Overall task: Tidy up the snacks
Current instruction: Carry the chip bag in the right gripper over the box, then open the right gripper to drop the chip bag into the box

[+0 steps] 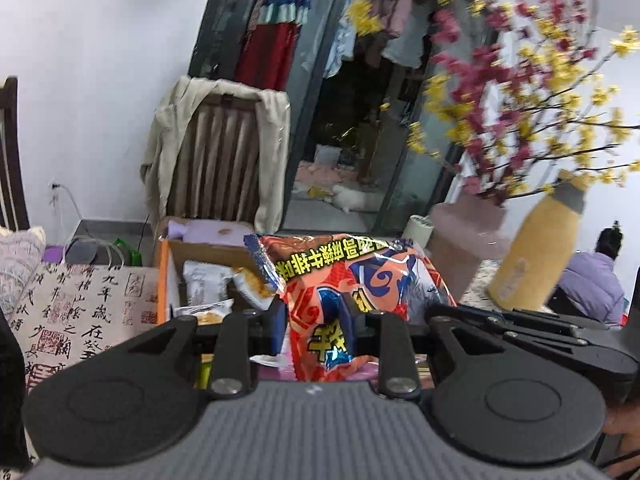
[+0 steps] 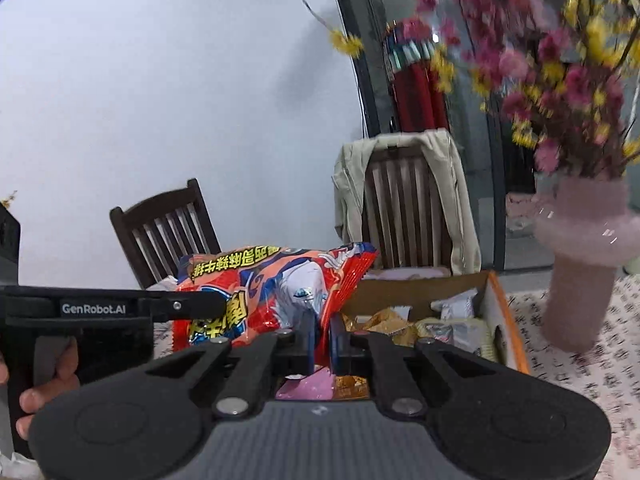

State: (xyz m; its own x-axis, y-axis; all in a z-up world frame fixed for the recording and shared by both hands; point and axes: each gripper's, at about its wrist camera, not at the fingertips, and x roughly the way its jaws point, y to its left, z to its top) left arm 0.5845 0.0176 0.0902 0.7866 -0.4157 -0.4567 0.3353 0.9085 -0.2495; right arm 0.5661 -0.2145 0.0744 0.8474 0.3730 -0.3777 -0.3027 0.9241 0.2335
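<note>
We hold one large, shiny red-and-orange snack bag [image 1: 352, 296] between both claws, lifted clear of the worktop [image 2: 580, 364], which is covered with a cloth printed in black calligraphy. Our left claw [image 1: 320, 316] is pinched on the bag's near edge, its pads nearly together with crumpled foil between them; our right claw [image 2: 322, 336] is fully closed on the bag's lower edge near the right corner. Seen from the right wrist, the bag's long axis runs roughly level, left to right, between the two grips, so we judge that both hands must travel together to keep it from tearing or slipping. The open cardboard box with an orange rim [image 2: 496, 312], already holding small pale and yellow packets, lies just behind and to the right of the bag, nearer our right hand, and looks like the likely place for it. A tall pink fuzzy vase [image 2: 584, 264] of red and yellow blossom branches stands close beside the box, with a yellow bottle [image 1: 532, 248] beyond it; both crowd that side. Two slatted wooden chairs [image 2: 168, 228] stand behind, well apart from the bag.
</note>
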